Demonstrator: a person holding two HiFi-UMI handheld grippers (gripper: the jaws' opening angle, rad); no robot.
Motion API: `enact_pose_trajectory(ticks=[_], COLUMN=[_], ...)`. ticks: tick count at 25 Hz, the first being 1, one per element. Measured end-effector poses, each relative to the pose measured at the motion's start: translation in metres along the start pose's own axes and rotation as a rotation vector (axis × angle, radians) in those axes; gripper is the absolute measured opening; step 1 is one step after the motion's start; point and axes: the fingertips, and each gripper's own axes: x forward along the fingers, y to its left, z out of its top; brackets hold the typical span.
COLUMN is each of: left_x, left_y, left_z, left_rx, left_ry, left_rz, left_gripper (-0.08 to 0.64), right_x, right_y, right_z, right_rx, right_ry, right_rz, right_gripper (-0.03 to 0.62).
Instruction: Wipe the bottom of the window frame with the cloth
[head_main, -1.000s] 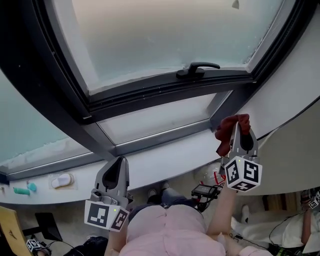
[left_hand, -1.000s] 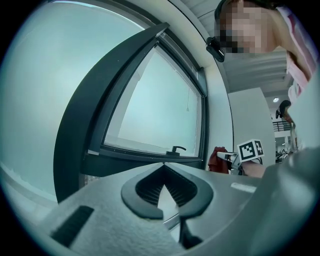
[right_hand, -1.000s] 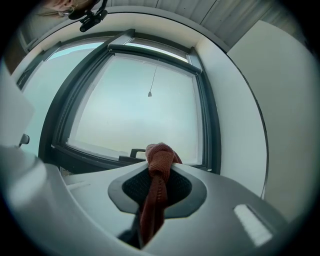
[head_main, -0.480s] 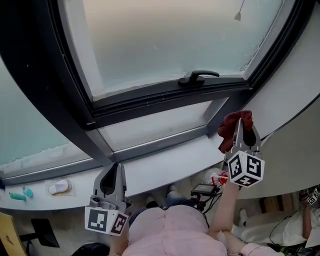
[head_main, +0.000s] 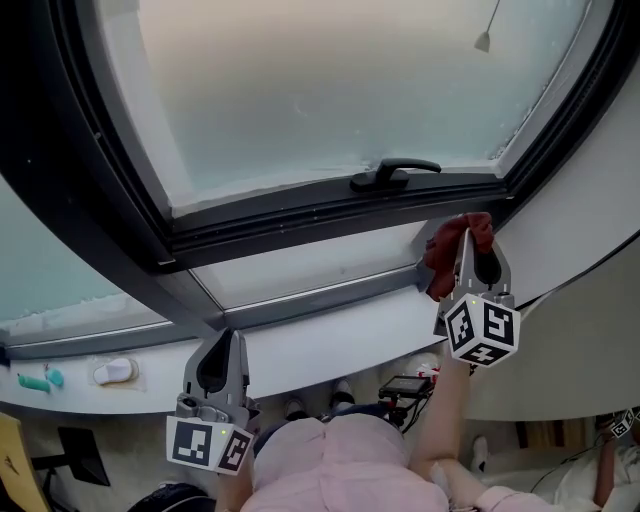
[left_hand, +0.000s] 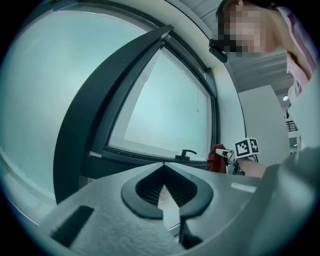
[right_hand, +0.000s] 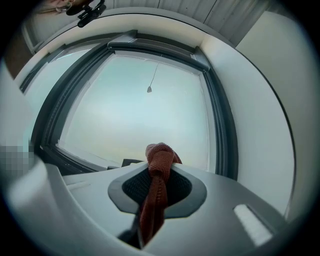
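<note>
Since the earlier pictures, the left claw (head_main: 222, 338) has sunk a little lower in the head view, and the right claw (head_main: 468, 240) has gone up and inward with its load, toward the dark corner above it. The left claw has its two jaws together with nothing between them, and it hangs low, well apart from the glass. Ahead of it and above runs the bottom bar of the window frame (head_main: 300, 218). On this bar, closer to the right claw than to the left one, sits the handle (head_main: 395, 172). The right claw is clamped on the cloth (head_main: 445, 262); the red fabric bunches out beyond its tips and hangs down on its left side, right at the lower right corner of the frame. Whether it already presses on the frame I cannot tell. I judge the wiping is only at its start: the cloth is brought to one end, and the whole length of the bar to the left of this claw is still to be wiped. I count two claws, one cloth, one frame and one handle.
</note>
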Motion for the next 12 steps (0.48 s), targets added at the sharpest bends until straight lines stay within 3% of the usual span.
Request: enact_pose_trajectory(ticks=[5,12], left_x=[0.031,0.061], left_y=[-0.023,-0.041], left_z=[-0.003,-0.006], left_rx=[0.007,0.02], left_ry=[0.001,0.0], left_rz=[0.01,0.06], left_gripper=[-0.005,-0.005], right_x=[0.054,0.113], right_y=[0.004,0.042], right_z=[0.0,-0.025], right_rx=[-0.003,-0.13], right_ry=[-0.017,0.072], right_rz=[0.083,0.279], right_gripper=[0.061,0.061])
